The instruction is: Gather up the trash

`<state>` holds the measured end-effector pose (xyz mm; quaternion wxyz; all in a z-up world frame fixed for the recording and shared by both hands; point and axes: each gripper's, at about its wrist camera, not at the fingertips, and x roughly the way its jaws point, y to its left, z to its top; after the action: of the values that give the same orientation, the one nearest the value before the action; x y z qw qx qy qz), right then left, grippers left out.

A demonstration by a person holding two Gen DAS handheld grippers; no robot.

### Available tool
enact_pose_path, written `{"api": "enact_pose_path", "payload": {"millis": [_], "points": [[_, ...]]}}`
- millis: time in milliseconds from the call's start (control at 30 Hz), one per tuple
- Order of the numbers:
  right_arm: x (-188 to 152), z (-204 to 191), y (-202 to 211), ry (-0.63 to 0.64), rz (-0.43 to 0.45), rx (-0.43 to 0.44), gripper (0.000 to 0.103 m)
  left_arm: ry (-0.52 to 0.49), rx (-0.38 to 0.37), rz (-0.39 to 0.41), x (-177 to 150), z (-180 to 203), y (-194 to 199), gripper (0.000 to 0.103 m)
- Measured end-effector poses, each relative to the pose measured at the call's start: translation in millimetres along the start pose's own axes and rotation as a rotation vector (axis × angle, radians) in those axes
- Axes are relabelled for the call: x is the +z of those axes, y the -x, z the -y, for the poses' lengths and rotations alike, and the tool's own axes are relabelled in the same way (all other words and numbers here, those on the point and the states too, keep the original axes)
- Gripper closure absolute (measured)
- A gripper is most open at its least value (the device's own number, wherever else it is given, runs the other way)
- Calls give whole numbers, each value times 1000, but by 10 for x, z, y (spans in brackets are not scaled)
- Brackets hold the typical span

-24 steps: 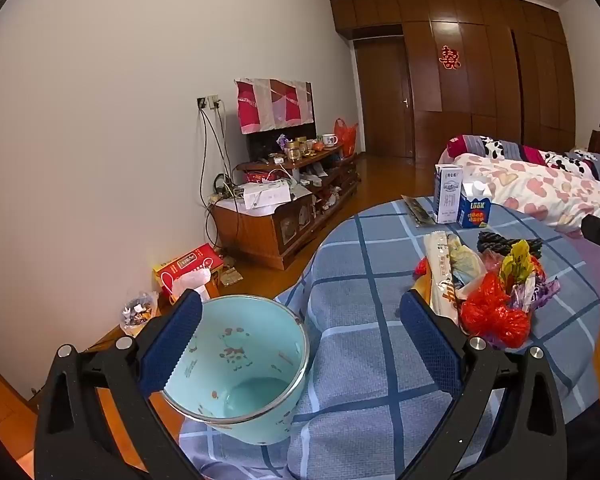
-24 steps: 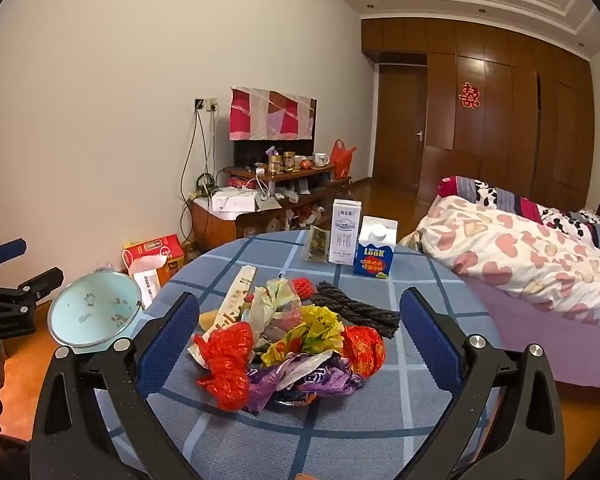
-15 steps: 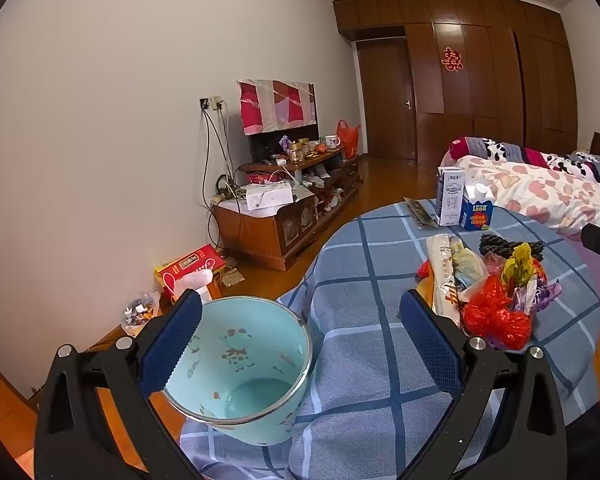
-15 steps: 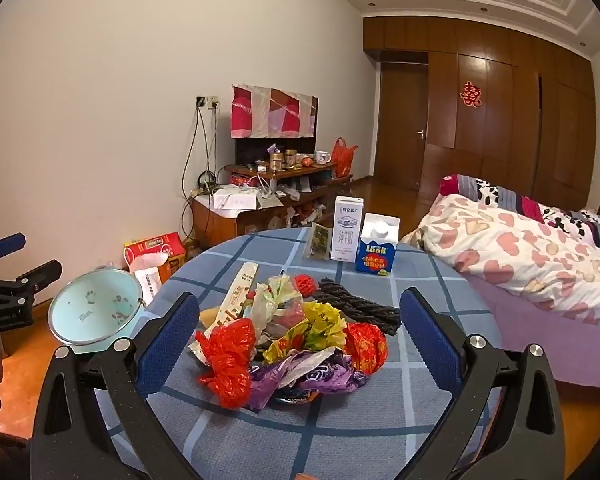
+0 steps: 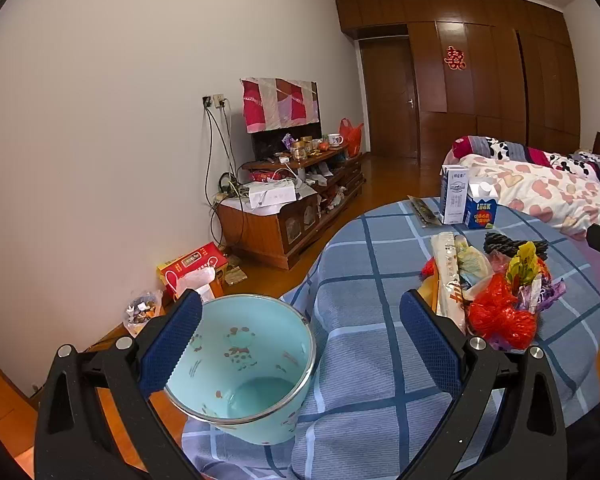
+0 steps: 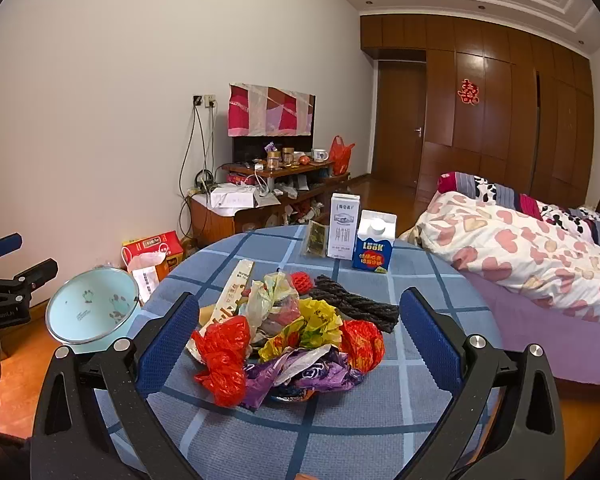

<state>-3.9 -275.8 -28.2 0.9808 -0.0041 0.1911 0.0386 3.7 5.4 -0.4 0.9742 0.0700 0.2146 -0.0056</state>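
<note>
While spread wide, left gripper (image 5: 300, 334) by the bucket (image 5: 242, 364), right gripper (image 6: 298, 334) near the trash pile (image 6: 288, 338), both empty.

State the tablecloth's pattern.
The round table's cloth is blue-grey with dark and pale check lines; right wrist view.
</note>
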Motion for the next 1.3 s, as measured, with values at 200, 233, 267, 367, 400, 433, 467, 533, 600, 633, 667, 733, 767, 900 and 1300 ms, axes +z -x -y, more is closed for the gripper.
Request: {"api": "enact_pose_path", "payload": {"millis": [200,233,267,367,400,433,467,533,600,633,667,733,767,900,1300], "points": [[-23,33,-10,-8,-5,-6,4,0,6,-3,-9,5,-15,6],[-24,43,-12,-11,-5,-7,4,0,6,-3,-10,4,-17,6],[-25,49,-13,-11,-5,-7,4,1,7,-2,-10,2,-15,6],[-28,57,-8,-13,-4,-7,4,1,6,-2,-11,-4,-14,6],[-27,55,-11,-13,-6,-6,4,0,7,-2,-11,-4,-14,6],[-29,59,-12,-12,-7,-6,4,1,6,-2,-12,-6,-14,6],[-36,70,-16,-12,-8,-6,4,1,7,-2,-12,-7,-13,6],[-38,71,-17,-13,-8,-4,4,1,6,-3,-13,-7,-15,6],[-46,75,-18,-12,-9,-6,4,1,7,-3,-13,-9,-16,6],[-43,72,-19,-12,-9,-5,4,0,7,-4,-12,-10,-16,6],[-42,70,-20,-12,-9,-6,4,0,8,-4,-13,-12,-15,6],[-49,74,-20,-14,-9,-6,4,1,7,-4,-13,-24,-20,6],[-58,80,-24,-15,-10,-7,4,1,7,-4,-13,-25,-20,6],[-70,90,-23,-16,-12,-7,4,1,8,-5,-10,-26,-21,6],[-90,95,-33,-16,-18,-9,4,0,7,-7,-21,-38,-32,6]]}}
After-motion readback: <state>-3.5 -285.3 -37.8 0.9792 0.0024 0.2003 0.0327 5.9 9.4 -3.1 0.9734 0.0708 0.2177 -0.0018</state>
